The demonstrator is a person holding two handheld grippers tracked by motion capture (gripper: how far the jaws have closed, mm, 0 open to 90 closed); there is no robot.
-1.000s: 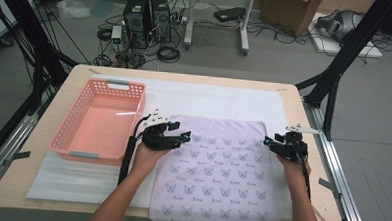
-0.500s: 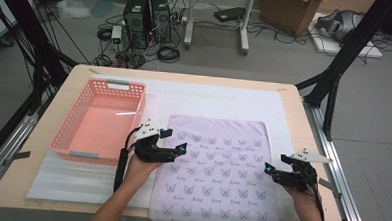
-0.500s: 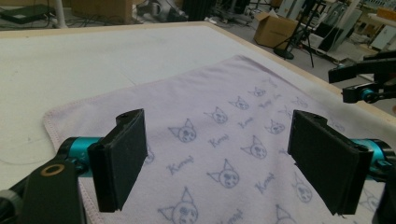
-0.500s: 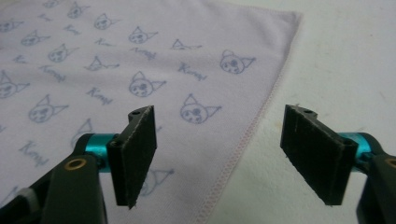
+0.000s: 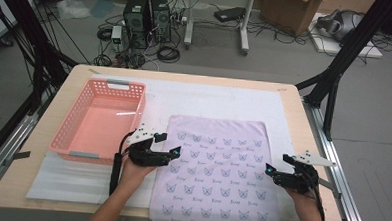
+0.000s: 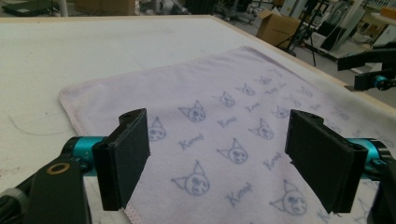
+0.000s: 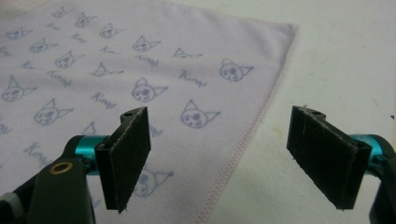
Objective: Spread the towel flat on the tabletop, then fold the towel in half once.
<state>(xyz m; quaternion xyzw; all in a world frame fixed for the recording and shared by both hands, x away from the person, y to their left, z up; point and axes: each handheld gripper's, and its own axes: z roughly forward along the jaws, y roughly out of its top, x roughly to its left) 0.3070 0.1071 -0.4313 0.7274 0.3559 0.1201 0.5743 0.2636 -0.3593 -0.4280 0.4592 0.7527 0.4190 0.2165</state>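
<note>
1. Pale wooden surface (image 5: 302, 145) with white foam sheet (image 5: 219, 101) on top; probably padding so cloth can be pinched off it.
2. Lilac cat-print rectangular towel (image 5: 216, 176) lies flat, spread on the sheet, near edge hanging over the surface front; laid out, likely for folding.
3. Pink slotted plastic basket (image 5: 96, 118), empty, left of towel, apart from it; not in the way.
4. Left claw (image 5: 165, 145) wide, jaws just been opening, nothing between, over towel's left edge (image 6: 70, 109).
5. Right claw (image 5: 272, 174) wide, just been opening, empty, straddling towel's right hem (image 7: 252, 135).
</note>
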